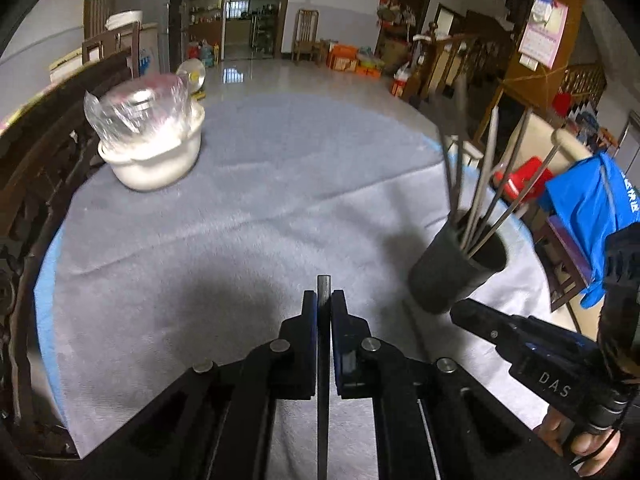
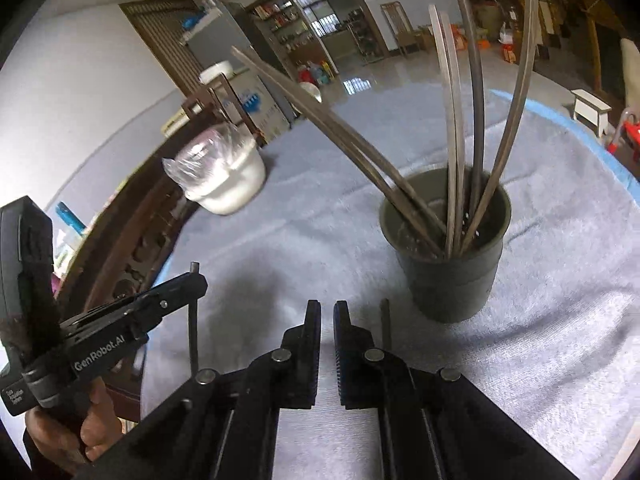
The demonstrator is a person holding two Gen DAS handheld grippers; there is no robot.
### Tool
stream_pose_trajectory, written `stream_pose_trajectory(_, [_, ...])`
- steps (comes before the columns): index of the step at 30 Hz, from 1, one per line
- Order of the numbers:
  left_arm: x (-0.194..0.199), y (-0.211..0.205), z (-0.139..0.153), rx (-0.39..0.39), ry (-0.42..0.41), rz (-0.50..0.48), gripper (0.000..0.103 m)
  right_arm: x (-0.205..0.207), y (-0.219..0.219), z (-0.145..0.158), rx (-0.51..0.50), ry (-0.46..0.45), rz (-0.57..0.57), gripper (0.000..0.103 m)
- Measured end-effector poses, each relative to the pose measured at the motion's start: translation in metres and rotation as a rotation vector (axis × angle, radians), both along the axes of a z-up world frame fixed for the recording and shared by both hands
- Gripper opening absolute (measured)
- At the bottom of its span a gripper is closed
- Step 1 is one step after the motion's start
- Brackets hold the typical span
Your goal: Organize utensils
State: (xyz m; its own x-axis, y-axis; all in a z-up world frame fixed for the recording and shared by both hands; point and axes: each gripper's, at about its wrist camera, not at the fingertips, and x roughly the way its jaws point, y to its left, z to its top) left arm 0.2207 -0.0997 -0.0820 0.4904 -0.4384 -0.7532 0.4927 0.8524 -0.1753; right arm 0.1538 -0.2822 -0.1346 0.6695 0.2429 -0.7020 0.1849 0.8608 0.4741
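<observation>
A dark cup (image 1: 456, 272) (image 2: 452, 256) stands on the grey cloth at the right and holds several dark chopsticks (image 1: 484, 184) (image 2: 452, 136) that fan upward. My left gripper (image 1: 324, 300) is shut on one dark chopstick (image 1: 323, 360), held upright above the cloth to the left of the cup; in the right wrist view the same gripper (image 2: 192, 276) and chopstick (image 2: 193, 320) show at the left. My right gripper (image 2: 327, 308) is nearly shut with a narrow gap and nothing visibly between the fingers, just left of the cup. Another chopstick (image 2: 385, 320) lies behind its right finger.
A white pot (image 1: 156, 160) (image 2: 228, 184) topped with clear plastic wrap stands at the table's far left. A dark carved wooden chair back (image 1: 36, 168) borders the left edge. The grey cloth (image 1: 240, 208) covers the round table.
</observation>
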Motion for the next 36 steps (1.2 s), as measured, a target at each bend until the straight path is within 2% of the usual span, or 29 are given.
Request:
stream_pose_trajectory(11, [-0.032, 0.016, 0.056, -0.091, -0.105, 0.019, 0.007, -0.027, -0.005, 0.049, -0.006, -0.119, 0.006, 0.008])
stream_pose_trajectory(16, [-0.04, 0.024, 0.062, -0.092, -0.125, 0.034, 0.007, -0.027, -0.007, 0.029, 0.001, -0.01, 0.049, 0.01])
stream_pose_trajectory(20, [-0.045, 0.035, 0.06, -0.109, -0.133, 0.047, 0.007, -0.027, -0.011, -0.023, 0.018, 0.202, 0.08, 0.013])
stream_pose_trajectory(22, [-0.048, 0.04, 0.062, -0.12, -0.133, 0.048, 0.007, -0.028, -0.01, -0.044, -0.018, 0.257, 0.086, 0.014])
stream_pose_trajectory(24, [-0.053, 0.043, 0.064, -0.127, -0.135, 0.04, 0.007, -0.027, -0.009, -0.059, -0.011, 0.29, 0.089, 0.015])
stream_pose_trajectory(25, [-0.056, 0.045, 0.065, -0.129, -0.139, 0.036, 0.007, -0.026, -0.008, -0.062, 0.0, 0.291, 0.093, 0.021])
stream_pose_trajectory(27, [-0.062, 0.047, 0.068, -0.134, -0.146, 0.029, 0.007, -0.024, -0.006, -0.063, -0.01, 0.284, 0.083, 0.052])
stream_pose_trajectory(28, [-0.065, 0.047, 0.069, -0.136, -0.148, 0.026, 0.007, -0.023, -0.006, -0.063, -0.008, 0.273, 0.074, 0.073])
stream_pose_trajectory(30, [-0.068, 0.048, 0.07, -0.139, -0.149, 0.019, 0.007, -0.022, -0.005, -0.06, -0.02, 0.251, 0.062, 0.073])
stream_pose_trajectory(32, [-0.07, 0.048, 0.071, -0.143, -0.148, 0.014, 0.007, -0.016, -0.005, -0.062, -0.058, 0.277, 0.045, 0.067])
stream_pose_trajectory(33, [-0.07, 0.048, 0.071, -0.145, -0.145, 0.012, 0.007, -0.012, -0.006, -0.063, -0.053, 0.29, 0.042, 0.057])
stream_pose_trajectory(34, [-0.07, 0.048, 0.071, -0.147, -0.144, 0.01, 0.007, -0.009, -0.004, -0.067, -0.057, 0.315, 0.052, 0.032])
stream_pose_trajectory(36, [-0.07, 0.046, 0.071, -0.147, -0.144, 0.006, 0.007, -0.003, -0.001, -0.071, -0.088, 0.335, 0.067, 0.032])
